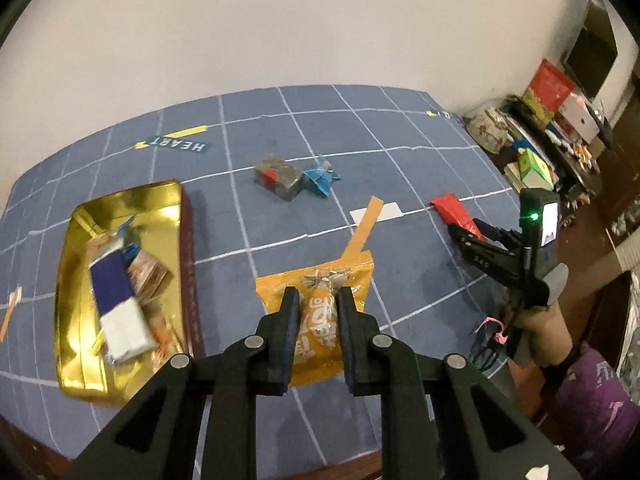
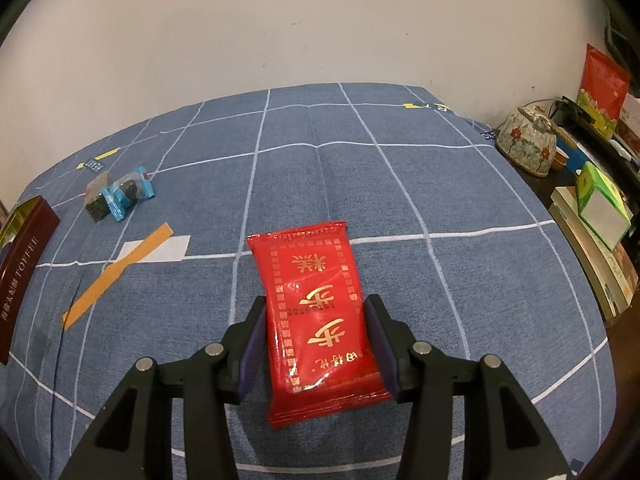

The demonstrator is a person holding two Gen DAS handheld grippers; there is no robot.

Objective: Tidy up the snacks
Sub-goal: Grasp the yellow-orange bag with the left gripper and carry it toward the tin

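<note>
Orange foil fills the gap of the left gripper (image 1: 318, 298): its two fingers are drawn in against the sides of an orange packet (image 1: 320, 312), pinching it where it lies on the blue checked cloth (image 1: 400, 140), just right of the gold tray (image 1: 160, 200). That tray has a dark red wall and holds a blue-and-white pack (image 1: 120, 312) and a small brownish snack (image 1: 150, 276) beside it. Farther back on the cloth a grey snack (image 1: 278, 178) and a blue-wrapped candy (image 1: 322, 178) lie touching each other, and an orange tape strip (image 1: 362, 230) crosses a white patch between them and the orange packet. Off to the right, the right gripper (image 2: 318, 336) is set around a red packet (image 2: 320, 320) with gold characters, flat on the cloth; its fingers stand at the packet's two long edges, the left one touching or nearly so, and whether they squeeze it I cannot tell. A flowered teapot (image 2: 526, 142) sits past the cloth's right edge.
</note>
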